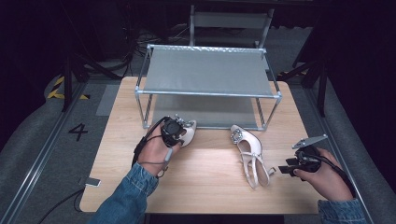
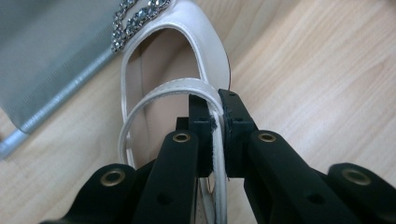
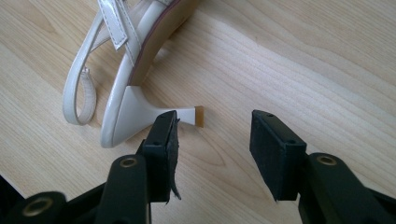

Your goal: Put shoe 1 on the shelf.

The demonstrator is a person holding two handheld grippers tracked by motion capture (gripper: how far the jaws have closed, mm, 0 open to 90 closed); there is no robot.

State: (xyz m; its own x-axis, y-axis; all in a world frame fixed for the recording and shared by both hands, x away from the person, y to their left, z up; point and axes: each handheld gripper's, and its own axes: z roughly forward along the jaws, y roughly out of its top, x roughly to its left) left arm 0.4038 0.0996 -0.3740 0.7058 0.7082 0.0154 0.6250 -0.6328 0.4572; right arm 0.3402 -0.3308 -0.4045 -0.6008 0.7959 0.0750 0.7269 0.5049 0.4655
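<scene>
Table (image 1: 196, 182) of pale wood carries everything, and on its far half stands a grey metal rack (image 1: 208, 70) with two cloth shelves, one above the other. Two cream strappy shoes sit on the near side of the rack. The left shoe (image 1: 187, 133) sits just in front of the rack's lower shelf near its left leg, jewelled toe toward the rack. The left gripper (image 2: 215, 119) is clamped on this shoe's thin strap (image 2: 159, 91), which is pinched between the pads in the left gripper view. The right shoe (image 1: 250, 154) lies on its side right of centre, jewelled toe far, heel (image 3: 187, 114) near and pointing right. The right gripper (image 3: 212, 135) rests low at the table's right edge, jaws apart and holding nothing, with the heel tip just beyond its left pad.
</scene>
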